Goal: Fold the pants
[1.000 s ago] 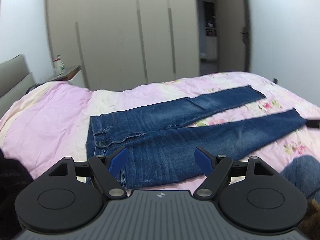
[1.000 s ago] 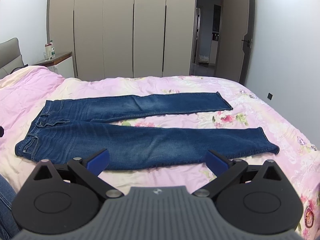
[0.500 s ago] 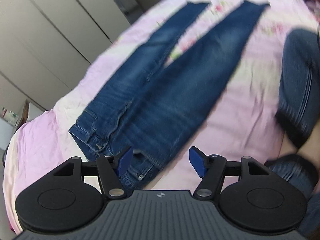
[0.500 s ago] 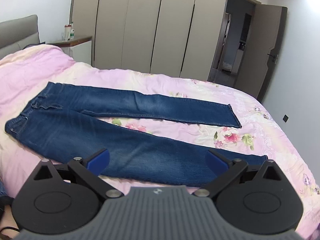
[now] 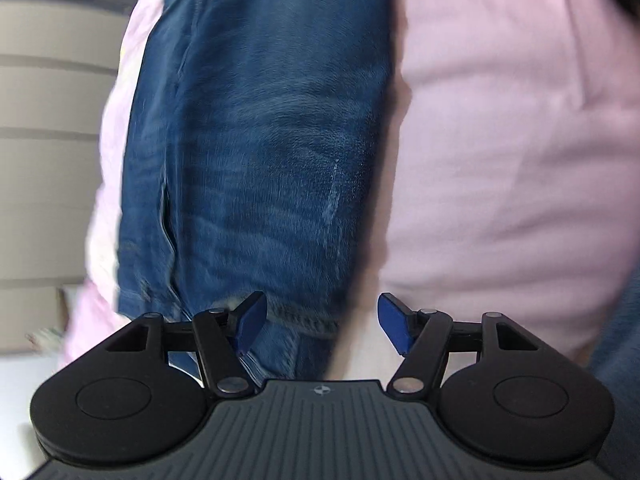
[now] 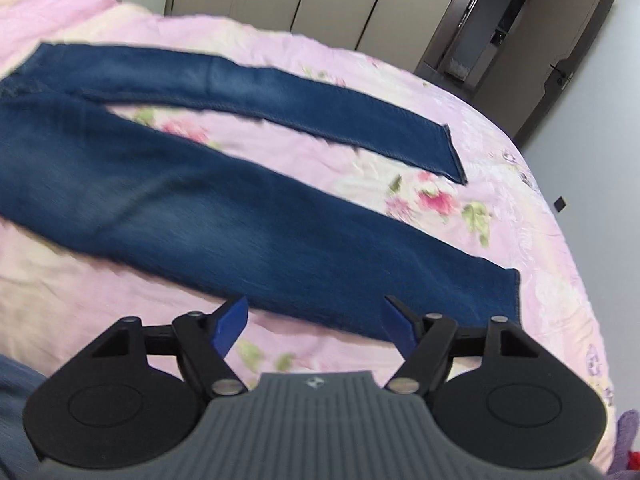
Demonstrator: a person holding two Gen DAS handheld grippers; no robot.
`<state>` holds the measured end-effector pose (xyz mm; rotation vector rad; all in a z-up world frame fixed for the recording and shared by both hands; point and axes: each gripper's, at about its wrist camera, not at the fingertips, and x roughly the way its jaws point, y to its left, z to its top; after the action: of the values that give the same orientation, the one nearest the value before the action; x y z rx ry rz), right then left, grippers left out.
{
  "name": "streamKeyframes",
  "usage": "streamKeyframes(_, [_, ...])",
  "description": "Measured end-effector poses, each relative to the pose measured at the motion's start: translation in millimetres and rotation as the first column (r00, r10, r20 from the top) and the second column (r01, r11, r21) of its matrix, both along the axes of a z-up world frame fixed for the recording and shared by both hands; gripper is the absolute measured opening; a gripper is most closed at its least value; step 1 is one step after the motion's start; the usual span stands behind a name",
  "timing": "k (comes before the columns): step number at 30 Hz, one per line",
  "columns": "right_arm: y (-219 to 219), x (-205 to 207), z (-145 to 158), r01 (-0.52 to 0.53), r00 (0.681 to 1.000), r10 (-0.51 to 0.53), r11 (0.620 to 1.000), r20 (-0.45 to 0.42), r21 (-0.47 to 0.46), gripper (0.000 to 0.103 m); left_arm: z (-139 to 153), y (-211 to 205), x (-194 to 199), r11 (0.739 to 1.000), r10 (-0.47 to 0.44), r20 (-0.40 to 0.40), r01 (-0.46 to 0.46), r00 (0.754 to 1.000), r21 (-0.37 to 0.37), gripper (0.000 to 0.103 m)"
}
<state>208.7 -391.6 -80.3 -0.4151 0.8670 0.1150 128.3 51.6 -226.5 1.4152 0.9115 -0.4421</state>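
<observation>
Blue jeans (image 6: pixel 224 200) are seen laid flat on a bed with a pink floral cover (image 6: pixel 472 184), both legs spread apart in a narrow V. The far leg's hem (image 6: pixel 454 156) is found toward the far edge of the bed; the near leg's hem (image 6: pixel 514 296) is found close to the near edge.

Right gripper (image 6: pixel 316 322): jaws held wide apart, nothing between them. It is positioned over the near edge of the bed, just short of the near leg's lower end; contact with the denim cannot be told.

Left gripper (image 5: pixel 322 322): jaws likewise held apart, empty. It is placed close over the waistband end of the jeans (image 5: pixel 256 152); this view is blurred. The left blue fingertip (image 5: pixel 250 320) is seen over denim, the right one over pale cover (image 5: pixel 512 140).

Wardrobe doors (image 6: pixel 320 4) are noted beyond the bed.
</observation>
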Motion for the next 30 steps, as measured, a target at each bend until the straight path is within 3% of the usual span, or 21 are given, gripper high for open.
streamKeyframes(3, [-26.8, 5.0, -25.4, -0.009, 0.999, 0.006, 0.995, -0.037, -0.100, 0.069, -22.2, -0.5, -0.4, 0.988, -0.086, 0.093, 0.073, 0.992, 0.135, 0.075])
streamKeyframes(6, [-49.7, 5.8, -50.9, -0.055, 0.998, 0.044, 0.964, -0.047, -0.260, 0.069, -29.8, 3.8, 9.4, 0.984, -0.084, 0.135, 0.061, 0.987, 0.167, 0.070])
streamKeyframes(8, [-64.9, 9.4, -66.5, -0.081, 0.996, 0.063, 0.937, -0.062, -0.340, 0.068, -23.3, 7.0, 13.6, 0.991, -0.050, 0.119, 0.035, 0.992, 0.129, 0.046])
streamKeyframes(10, [-80.9, 14.1, -80.6, -0.111, 0.993, 0.084, 0.908, -0.085, -0.405, 0.063, -9.6, 11.6, 18.3, 0.997, -0.005, 0.127, -0.005, 0.992, 0.073, 0.029])
streamKeyframes(11, [-87.5, 17.5, -87.1, -0.125, 0.991, 0.093, 0.890, -0.094, -0.438, 0.055, 0.0, 14.0, 21.8, 0.999, 0.038, 0.132, -0.042, 0.991, 0.030, 0.023])
streamKeyframes(13, [-99.0, 24.0, -98.6, -0.150, 0.988, 0.109, 0.851, -0.110, -0.503, 0.050, 24.2, 21.5, 32.9, 0.986, 0.151, 0.123, -0.141, 0.981, -0.083, 0.018])
streamKeyframes(19, [-131.2, 48.0, -116.9, -0.256, 0.967, 0.182, 0.723, -0.180, -0.641, 0.047, 82.7, 33.9, 68.9, 0.882, 0.400, 0.132, -0.341, 0.907, -0.326, 0.017])
streamKeyframes(24, [-143.4, 64.7, -133.7, -0.365, 0.930, 0.221, 0.651, -0.294, -0.666, 0.029, 104.1, 36.7, 86.9, 0.804, 0.509, 0.102, -0.430, 0.855, -0.412, 0.017])
streamKeyframes(26, [-140.1, 66.2, -135.8, -0.372, 0.928, 0.232, 0.649, -0.293, -0.663, 0.016, 106.6, 33.1, 84.1, 0.796, 0.522, 0.109, -0.437, 0.846, -0.417, 0.017])
streamKeyframes(30, [-139.3, 58.3, -110.9, -0.286, 0.958, 0.207, 0.707, -0.198, -0.647, 0.005, 107.8, 32.9, 79.5, 0.779, 0.547, 0.123, -0.450, 0.828, -0.437, 0.017])
